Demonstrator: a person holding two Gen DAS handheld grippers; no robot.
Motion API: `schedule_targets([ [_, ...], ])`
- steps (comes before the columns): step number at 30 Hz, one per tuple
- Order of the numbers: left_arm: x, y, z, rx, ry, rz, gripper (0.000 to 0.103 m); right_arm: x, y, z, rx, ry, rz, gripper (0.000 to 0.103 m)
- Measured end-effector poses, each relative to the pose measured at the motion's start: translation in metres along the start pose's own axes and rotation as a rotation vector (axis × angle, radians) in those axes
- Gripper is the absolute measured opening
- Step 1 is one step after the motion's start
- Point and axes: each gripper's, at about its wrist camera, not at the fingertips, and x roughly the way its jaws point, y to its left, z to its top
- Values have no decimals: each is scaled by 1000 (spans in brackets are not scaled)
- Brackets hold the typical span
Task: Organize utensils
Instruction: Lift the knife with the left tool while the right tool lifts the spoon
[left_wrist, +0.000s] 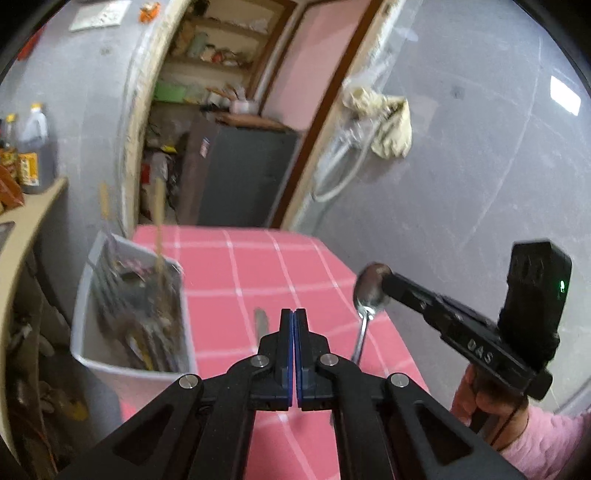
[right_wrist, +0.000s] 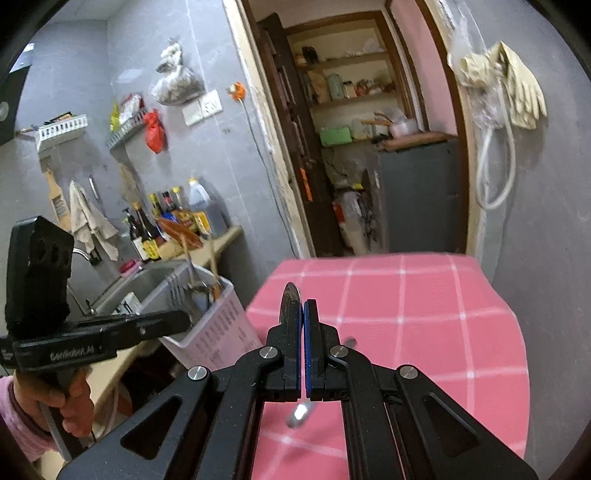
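My right gripper (right_wrist: 303, 306) is shut on a metal spoon (left_wrist: 369, 291), held by its bowl above the right edge of the pink checked table (left_wrist: 258, 258); the handle hangs down. In the right wrist view the spoon's bowl (right_wrist: 290, 295) shows beside the left finger and the handle end (right_wrist: 299, 413) below. My left gripper (left_wrist: 294, 317) is shut and empty above the table. A white utensil basket (left_wrist: 122, 365) with several utensils stands at the table's left edge; it also shows in the right wrist view (right_wrist: 218, 332). A metal utensil (left_wrist: 261, 325) lies on the table.
A counter with sauce bottles (right_wrist: 177, 218) and a sink (right_wrist: 147, 280) lies left of the table. A doorway to a storeroom with shelves (right_wrist: 351, 92) is behind. Gloves and a hose (right_wrist: 509, 92) hang on the grey wall at right.
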Motion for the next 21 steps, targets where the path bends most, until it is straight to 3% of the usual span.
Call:
schedule_targets([
  [3,21,-8,-12,-12,46,2,1,0,-19,-17,22,49,-31,2],
  [8,77,-19,-25,-11,128,81,5,3,-64,-45,88,130,-79,2],
  [13,132,-14,-38,-47,207,150,38,17,-104,-68,147,185,-92,2],
  [21,198,7,-40,-63,314,254,38,61,-136,-87,190,244,-37,2],
])
